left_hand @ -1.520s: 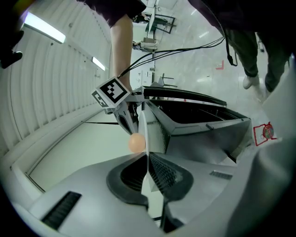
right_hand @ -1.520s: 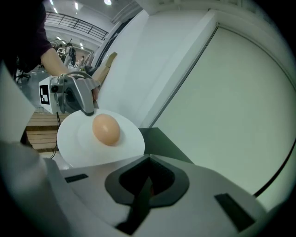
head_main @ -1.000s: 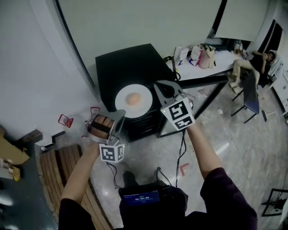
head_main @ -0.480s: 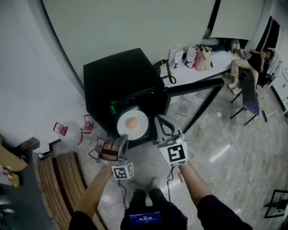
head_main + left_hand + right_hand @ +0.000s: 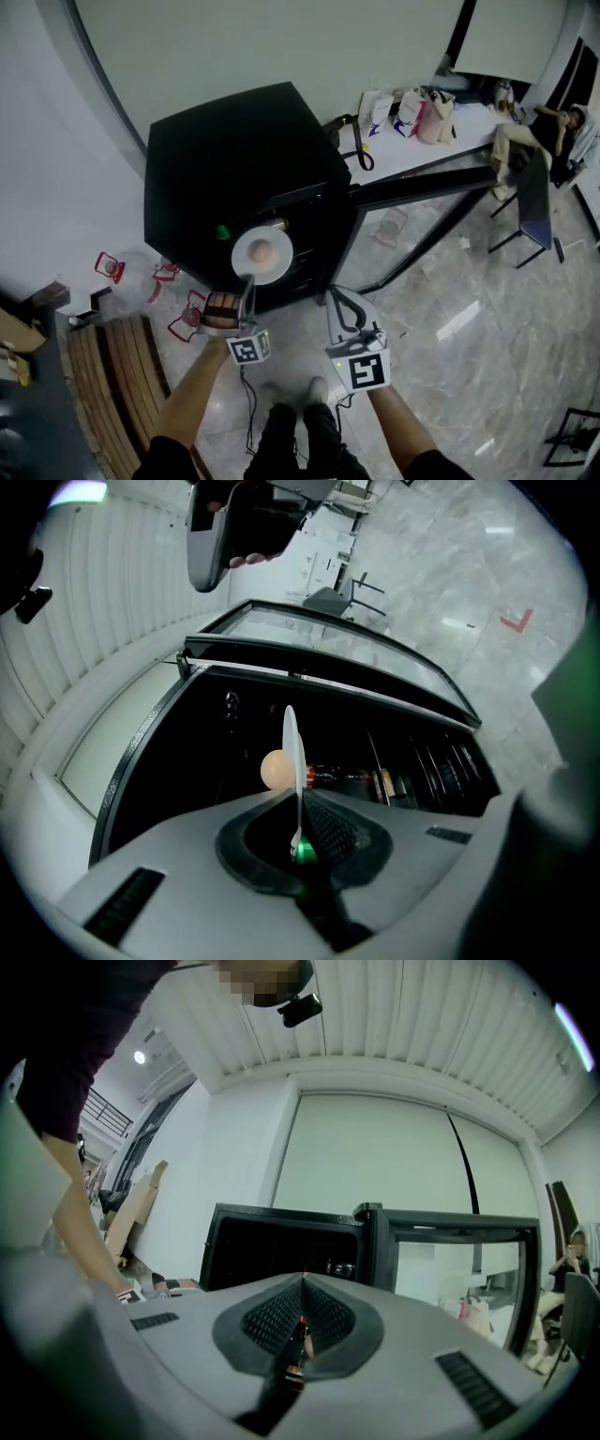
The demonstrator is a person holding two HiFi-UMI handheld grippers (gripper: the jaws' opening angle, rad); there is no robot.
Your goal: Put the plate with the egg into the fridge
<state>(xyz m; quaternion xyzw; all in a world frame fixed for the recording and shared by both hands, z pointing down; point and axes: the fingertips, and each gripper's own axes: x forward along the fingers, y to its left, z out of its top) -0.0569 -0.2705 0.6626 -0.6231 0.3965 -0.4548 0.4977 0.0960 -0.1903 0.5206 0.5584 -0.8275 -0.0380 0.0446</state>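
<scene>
The left hand-held gripper [image 5: 247, 292] is clamped on the rim of the plate [image 5: 246, 259], on which the egg [image 5: 262, 250] is carried, right in front of the open black fridge [image 5: 225, 169]. The right hand-held gripper [image 5: 341, 302] is closed on nothing, near the swung-open glass door [image 5: 422, 184].

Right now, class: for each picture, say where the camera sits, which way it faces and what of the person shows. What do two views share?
Head view: on the head, looking steeply down at the fridge; both forearms, left gripper, right gripper show.
Left gripper view: on the left gripper, facing into the open fridge; jaws clamp the plate with the egg.
Right gripper view: on the right gripper, facing the fridge front; shut empty jaws, an arm.
Shared: all show the fridge.
</scene>
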